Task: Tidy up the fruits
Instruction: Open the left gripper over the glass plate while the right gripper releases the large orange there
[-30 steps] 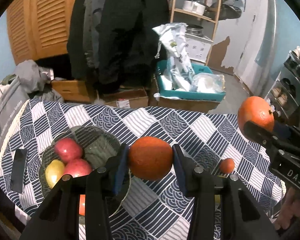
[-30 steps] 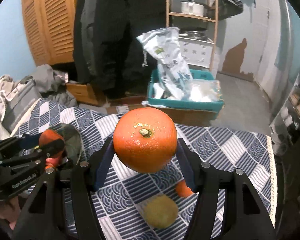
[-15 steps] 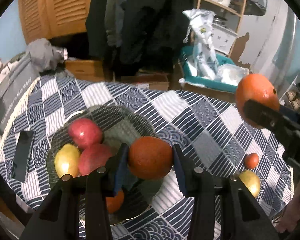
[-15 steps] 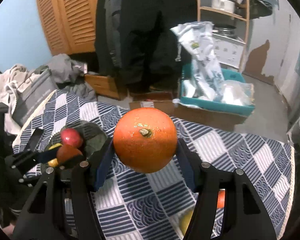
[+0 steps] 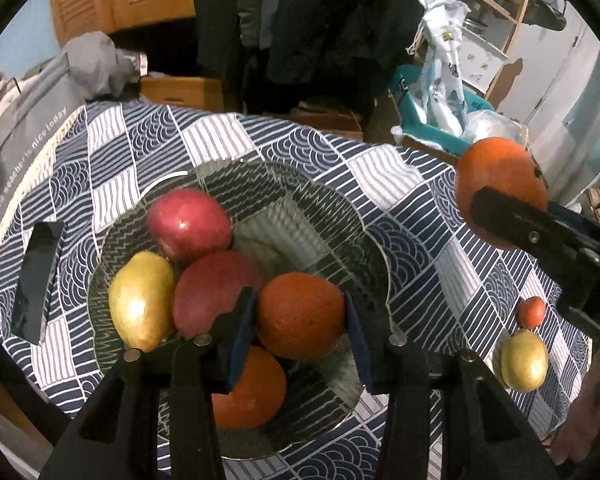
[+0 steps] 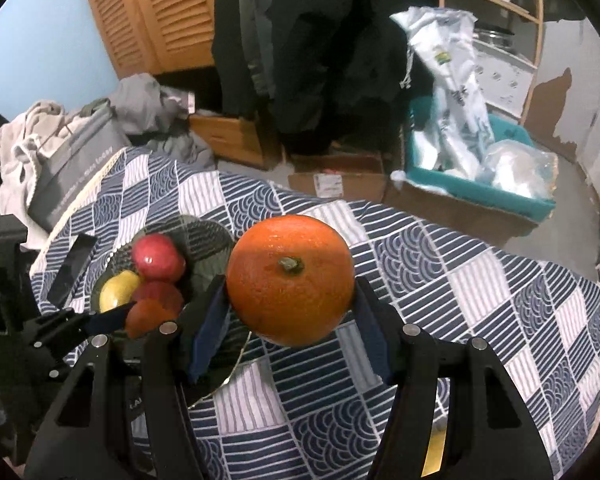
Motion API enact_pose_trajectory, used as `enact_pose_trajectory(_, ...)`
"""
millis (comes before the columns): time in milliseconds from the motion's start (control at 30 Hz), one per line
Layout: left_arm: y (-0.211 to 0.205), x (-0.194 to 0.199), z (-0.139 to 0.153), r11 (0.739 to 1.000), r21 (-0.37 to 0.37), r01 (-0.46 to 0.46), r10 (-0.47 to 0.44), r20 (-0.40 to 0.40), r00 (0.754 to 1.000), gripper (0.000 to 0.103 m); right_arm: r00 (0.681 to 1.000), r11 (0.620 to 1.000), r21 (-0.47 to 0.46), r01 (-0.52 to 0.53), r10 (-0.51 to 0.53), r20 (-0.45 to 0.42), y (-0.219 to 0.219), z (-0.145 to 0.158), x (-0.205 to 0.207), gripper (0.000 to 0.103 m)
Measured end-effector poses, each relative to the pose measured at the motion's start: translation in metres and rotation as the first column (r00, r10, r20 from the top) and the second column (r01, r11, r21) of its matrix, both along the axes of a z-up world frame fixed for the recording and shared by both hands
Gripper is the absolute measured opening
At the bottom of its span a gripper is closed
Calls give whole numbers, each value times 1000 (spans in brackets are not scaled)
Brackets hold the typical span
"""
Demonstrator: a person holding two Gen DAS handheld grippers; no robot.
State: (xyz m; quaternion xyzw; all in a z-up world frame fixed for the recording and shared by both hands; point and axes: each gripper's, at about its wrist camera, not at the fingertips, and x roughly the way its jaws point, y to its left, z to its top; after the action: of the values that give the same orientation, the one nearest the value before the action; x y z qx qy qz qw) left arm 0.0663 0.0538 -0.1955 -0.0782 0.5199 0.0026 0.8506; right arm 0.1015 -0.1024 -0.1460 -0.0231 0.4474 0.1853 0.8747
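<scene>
Two oranges are in my grip, one per gripper. My left gripper has its blue pads pressed on both sides of a dark orange, closed down tight on it, and holds it over the glass bowl, toward the bowl's near side. Inside the bowl I note two red apples, touching each other, a yellow fruit against their left, and another orange at the near edge, partly behind my left finger. My right gripper is clamped at a moderate width on a large bright orange, stem facing the camera, held above the patterned tablecloth just right of the bowl. On the cloth well right of the bowl lie a small orange fruit and a yellow-green fruit, touching or nearly so. A dark flat object lies on the cloth left of the bowl.
</scene>
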Motion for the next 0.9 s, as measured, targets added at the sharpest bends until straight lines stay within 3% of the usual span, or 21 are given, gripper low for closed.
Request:
enact_pose_trajectory(133, 5, 2, -7, 999, -41, -8, 7, -32, 999, 46, 1000, 1000, -7, -10, 10, -18, 7, -7, 4, 62)
enact_pose_trajectory(200, 7, 2, -6, 999, -34, -11, 10, -18, 1000, 57, 1000, 1000, -9, -14, 14, -24, 10, -9, 6, 62)
enact_pose_trajectory(233, 7, 2, -5, 1000, -22, -14, 13, -13, 1000, 67, 1000, 1000, -10, -15, 15, -26, 11, -10, 7, 62)
enact_pose_trajectory(267, 8, 1, -4, 1000, -3, -20, 20, -5, 1000, 69, 999, 1000, -9, -17, 17, -29, 12, -11, 8, 62)
enact_pose_trajectory(500, 25, 0, 9, 997, 50, -58, 56, 31, 998, 69, 998, 1000, -4, -29, 29, -49, 21, -17, 14, 62)
enact_pose_trajectory(900, 72, -3, 13, 981, 22, -194, 193, 23, 981, 69, 988, 994, -23, -111, 108, -109, 57, -46, 22, 62)
